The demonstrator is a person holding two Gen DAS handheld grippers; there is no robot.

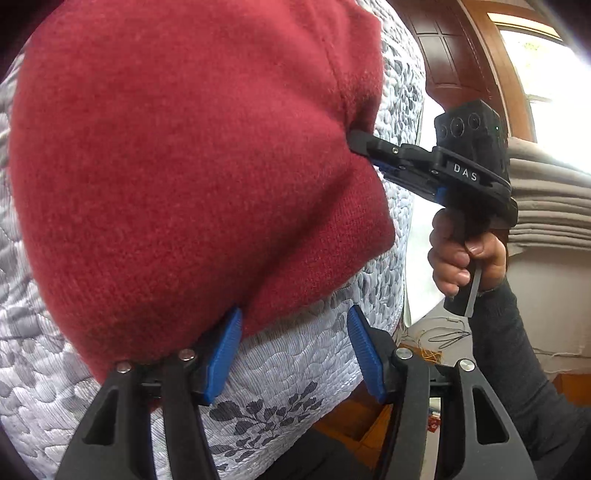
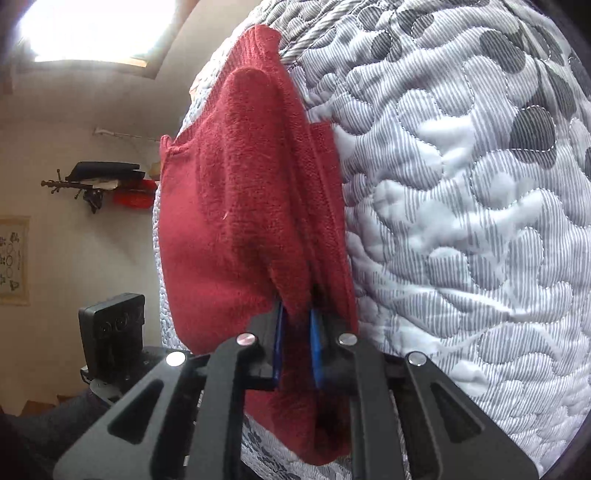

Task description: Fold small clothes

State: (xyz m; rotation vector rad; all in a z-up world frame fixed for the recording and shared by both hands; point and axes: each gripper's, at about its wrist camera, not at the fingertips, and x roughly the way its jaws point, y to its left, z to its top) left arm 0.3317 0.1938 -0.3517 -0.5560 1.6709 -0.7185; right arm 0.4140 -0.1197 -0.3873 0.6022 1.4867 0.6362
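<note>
Right gripper (image 2: 297,347) pinches the fuzzy red knit garment (image 1: 184,166); left gripper (image 1: 291,354) gapes empty.

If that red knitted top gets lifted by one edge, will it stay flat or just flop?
Probably flop: the red knitted top already bunches into soft folds where the right gripper pinches it. It looks light, since that small pinch raises a fold. The fuzzy knit likely grips the quilted bedcover rather than sliding. The left gripper stands open at its hem.

daylight | window (image 1: 554,74) blown out | skylight (image 2: 92,29) glaring | fisheye-bent, dark-vignetted edges
</note>
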